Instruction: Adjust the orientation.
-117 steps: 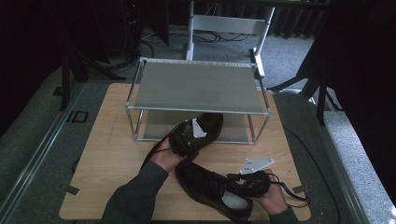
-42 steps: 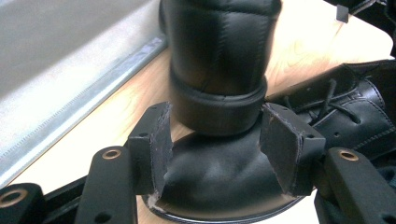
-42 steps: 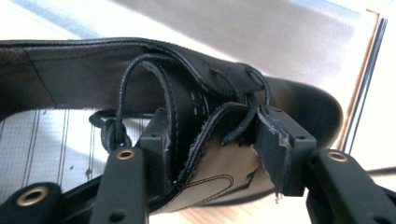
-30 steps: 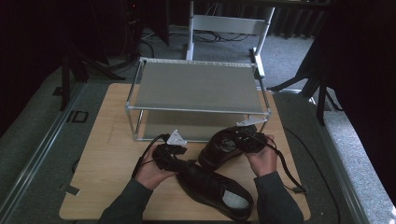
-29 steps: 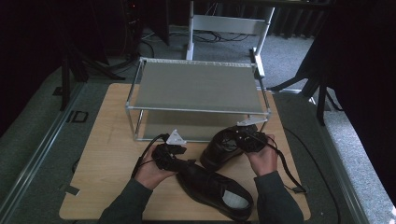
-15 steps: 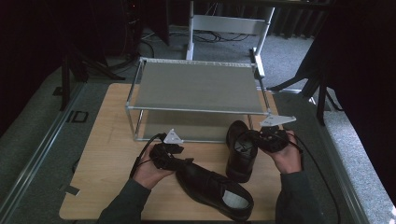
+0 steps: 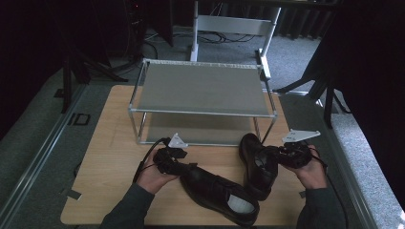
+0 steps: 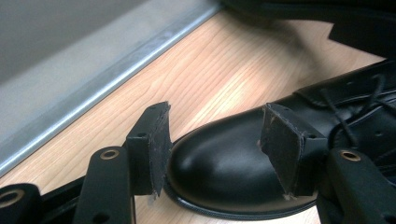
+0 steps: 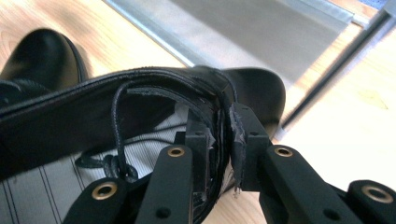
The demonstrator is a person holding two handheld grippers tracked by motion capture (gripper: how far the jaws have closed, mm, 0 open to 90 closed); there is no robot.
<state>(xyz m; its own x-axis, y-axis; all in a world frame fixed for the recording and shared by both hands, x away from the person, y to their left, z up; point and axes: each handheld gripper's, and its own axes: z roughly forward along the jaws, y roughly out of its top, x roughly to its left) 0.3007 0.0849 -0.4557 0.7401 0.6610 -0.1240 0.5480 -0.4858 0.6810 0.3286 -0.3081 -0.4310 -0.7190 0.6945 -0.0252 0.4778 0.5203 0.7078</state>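
- The right tongs (image 7: pixel 276 156) are clamped on the side wall of the collar of one black shoe (image 7: pixel 258 164); the right gripper view shows the thin leather pinched tight between the two pads, lace loop just beside them.
- That shoe stands on the table (image 7: pixel 114 143) at the right front corner of the rack (image 7: pixel 203 88), toe pointing toward the lower shelf (image 7: pixel 200 129), heel toward the person.
- The left tongs (image 7: pixel 184 168) sit at the toe of the second shoe (image 7: pixel 219 191), which lies on the table nearer the person. In the left gripper view the pads (image 8: pixel 156 144) stand wide on either side of the toe cap; they look to be touching or nearly touching it, but I cannot tell whether they press.
- Judged from this, the step in hand is steering the right-hand shoe into the rack's lower level.
- To do it well: keep the pinch firm, since a grip on one wall of the collar lets the shoe swing about it; lead with the toe and keep the sole low and flat.
- Line the toe up inside the rack's right front leg (image 7: pixel 268 128) before pushing, or the shoe will likely catch on the post.
- Keep the left tongs quiet so the second shoe does not slide into the way.
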